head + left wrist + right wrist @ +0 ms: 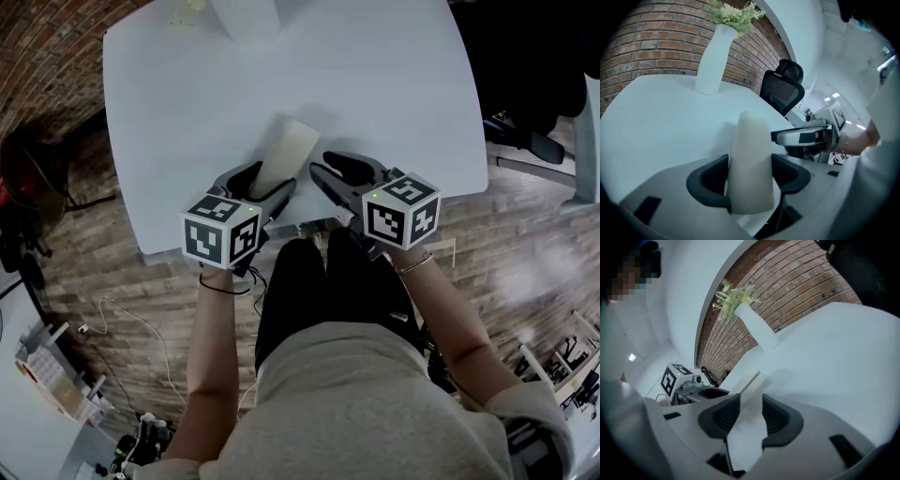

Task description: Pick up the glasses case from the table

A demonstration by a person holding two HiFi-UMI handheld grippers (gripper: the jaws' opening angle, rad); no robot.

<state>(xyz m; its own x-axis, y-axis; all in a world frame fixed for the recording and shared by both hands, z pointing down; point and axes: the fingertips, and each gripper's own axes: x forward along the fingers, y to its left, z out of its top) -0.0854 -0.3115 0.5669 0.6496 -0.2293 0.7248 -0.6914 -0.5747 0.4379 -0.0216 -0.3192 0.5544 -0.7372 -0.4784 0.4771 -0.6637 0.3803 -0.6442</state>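
Left tongs (750, 179) clamped on glasses case (751, 150): smooth cream shell, rounded end, dark pads on both flanks. Only my head view shows case tilted over near edge of white worktop (375, 84). Right tongs (749, 420) apart just beside it, ribbed pads bare. Farther off: white vase (712, 61), black office chair (783, 91) in left gripper view alone, brick wall (642, 51).

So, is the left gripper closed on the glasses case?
Yes, the left gripper has its jaws pressed on both sides of the pale glasses case.

white table (394, 94), white vase (246, 19) with greenery standing at its far edge
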